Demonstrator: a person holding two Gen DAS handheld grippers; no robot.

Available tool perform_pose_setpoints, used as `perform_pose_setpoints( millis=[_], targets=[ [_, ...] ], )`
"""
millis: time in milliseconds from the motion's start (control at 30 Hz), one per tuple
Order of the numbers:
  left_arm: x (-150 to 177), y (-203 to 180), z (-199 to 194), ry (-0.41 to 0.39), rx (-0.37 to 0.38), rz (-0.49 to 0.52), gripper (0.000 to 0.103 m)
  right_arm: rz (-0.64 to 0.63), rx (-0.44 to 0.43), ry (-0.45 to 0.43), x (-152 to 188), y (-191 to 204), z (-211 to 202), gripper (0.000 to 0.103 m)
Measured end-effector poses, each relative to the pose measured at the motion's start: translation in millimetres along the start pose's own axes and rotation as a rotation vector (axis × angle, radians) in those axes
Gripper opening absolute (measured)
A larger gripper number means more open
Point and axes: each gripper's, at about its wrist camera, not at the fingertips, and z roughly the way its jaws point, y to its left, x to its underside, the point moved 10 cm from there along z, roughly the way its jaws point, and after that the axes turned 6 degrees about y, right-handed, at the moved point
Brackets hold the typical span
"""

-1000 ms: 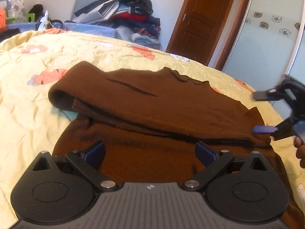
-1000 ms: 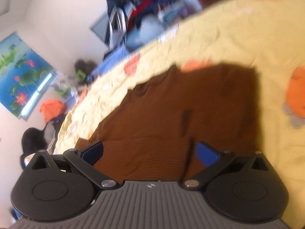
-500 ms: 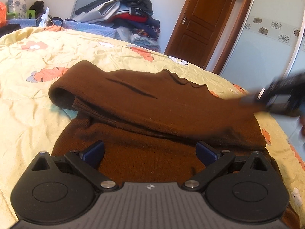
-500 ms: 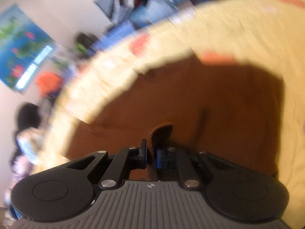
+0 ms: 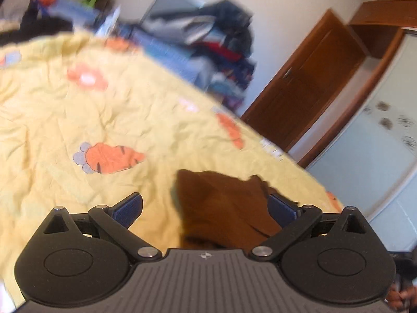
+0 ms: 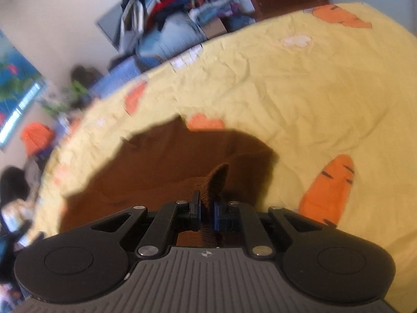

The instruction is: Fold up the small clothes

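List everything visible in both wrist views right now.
sweater: 1, brown, on the bedspread, a fold pinched up
bedspread: 1, yellow with orange carrots, covers the bed
clothes pile: 1, mixed dark, red and blue, against the far wall
door: 1, brown wood, right of the pile
poster: 1, blue-green, on the wall at left
left gripper: 1, black with blue pads, jaws open over the sweater's edge
right gripper: 1, black, jaws shut on the sweater

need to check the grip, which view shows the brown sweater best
The right wrist view: the brown sweater spreads across the yellow carrot-print bedsheet, a pinched fold standing between the shut right tongs. The left wrist view shows only one blurred part between the open left tongs.
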Motion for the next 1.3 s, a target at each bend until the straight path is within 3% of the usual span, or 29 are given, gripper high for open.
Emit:
perform_pose_setpoints(
  millis=[100,167,267,300,333,367,400,533,600,700,733,800,833,867,900,933,967,1067,1167,1233,1267,1300],
  targets=[
    [-9.2,10.3,23.7,0.082,0.034,-0.067,0.103,0.029,-0.104,-0.107,-21.1,7.3,-32.3,0.015],
    [-5.2,10.7,45.7,0.167,0.047,-0.085,0.102,0.013,-0.063,-0.079,-26.4,-1.1,-28.1,0.015],
    [11.2,6.1,78.5,0.266,-0.016,-0.043,0.100,0.012,-0.017,-0.018,-18.4,-14.6,-8.1,0.015],
    [12.0,2.8,83.9,0.263,-0.046,0.000,0.091,0.014,-0.025,-0.015,-14.7,-14.8,-5.7,0.015],
    [10.3,-1.9,86.2,0.250,-0.078,0.056,0.070,0.017,-0.035,-0.015,-13.0,-13.8,-3.8,0.015],
    [9.2,-7.0,90.4,0.273,-0.101,0.106,0.010,0.021,-0.042,-0.016,-12.0,-13.5,-2.4,0.015],
    [8.2,-10.0,92.4,0.297,-0.114,0.128,0.009,0.025,-0.045,-0.016,-12.0,-14.3,-0.7,0.015],
    [-21.3,-23.6,65.1,0.140,-0.222,0.319,0.009,0.028,-0.045,-0.055,-16.2,-19.8,-11.9,0.015],
    [-20.7,-20.0,66.5,0.143,-0.247,0.377,0.009,0.045,-0.030,-0.051,-14.4,-30.6,-8.8,0.015],
    [4.1,-4.4,88.5,0.220,-0.328,0.459,0.014,0.036,0.040,0.043,6.6,-46.0,22.1,0.015],
    [8.2,0.8,89.5,0.216,-0.351,0.472,0.018,0.031,0.055,0.053,12.3,-48.4,29.0,0.015],
    [2.6,4.4,76.3,0.143,-0.397,0.466,0.046,0.051,0.039,0.016,14.1,-46.6,27.6,0.020],
    [-4.4,4.1,63.8,0.094,-0.439,0.462,0.053,0.063,0.030,-0.009,12.9,-43.8,22.3,0.022],
    [-12.6,-0.8,47.5,0.027,-0.457,0.460,0.057,0.060,0.025,-0.031,11.6,-39.5,16.6,0.032],
    [-18.8,-10.8,29.4,-0.047,-0.425,0.451,0.062,0.045,0.023,-0.059,9.3,-33.2,10.1,0.048],
    [-21.0,-23.1,19.5,-0.091,-0.361,0.434,0.068,0.020,0.019,-0.089,6.0,-24.8,4.1,0.053],
    [-21.0,-39.5,15.9,-0.099,-0.287,0.430,0.080,-0.007,0.006,-0.109,3.1,-14.9,0.5,0.057],
    [-0.8,-78.7,34.4,-0.048,-0.179,0.505,0.082,-0.063,-0.028,-0.124,-6.3,17.6,6.0,0.057],
    [33.3,-78.0,82.1,0.076,-0.232,0.578,0.082,-0.096,-0.053,-0.059,-2.1,39.4,36.3,0.058],
    [51.7,-54.9,108.8,0.168,-0.289,0.585,0.084,-0.131,0.006,0.017,12.0,38.2,64.7,0.058],
    [55.5,-44.3,111.0,0.121,-0.266,0.597,0.088,-0.166,0.062,0.044,20.6,32.2,76.6,0.056],
    [55.1,-36.8,109.9,0.106,-0.265,0.603,0.089,-0.241,0.079,-0.007,24.6,31.9,75.2,0.052]
  ],
)
